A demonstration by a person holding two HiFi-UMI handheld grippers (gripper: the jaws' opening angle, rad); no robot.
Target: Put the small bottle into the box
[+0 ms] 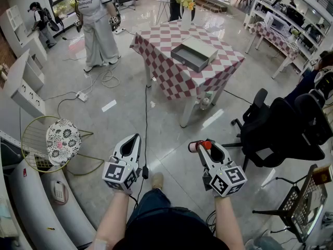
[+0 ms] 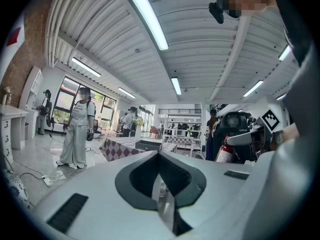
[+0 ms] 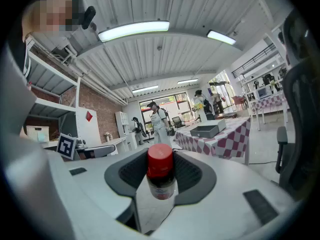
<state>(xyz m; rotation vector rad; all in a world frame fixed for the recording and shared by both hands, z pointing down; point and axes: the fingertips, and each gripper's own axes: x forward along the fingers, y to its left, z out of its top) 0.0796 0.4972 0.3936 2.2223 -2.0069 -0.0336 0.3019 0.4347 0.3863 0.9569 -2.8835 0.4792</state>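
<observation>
The red-capped small bottle (image 3: 161,174) is clamped between the jaws of the right gripper (image 1: 203,146), so it's held up over the floor and not in the box yet. The left gripper (image 1: 136,138) is seen at its 9 o'clock, jaws pressed together with nothing in them. The grey box (image 1: 194,54) is spotted at roughly 12 o'clock, well apart, sat on the checkered table (image 1: 166,69).

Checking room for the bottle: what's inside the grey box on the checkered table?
The box shows only a bare pale floor; its near wall hides the strip just behind it.
</observation>
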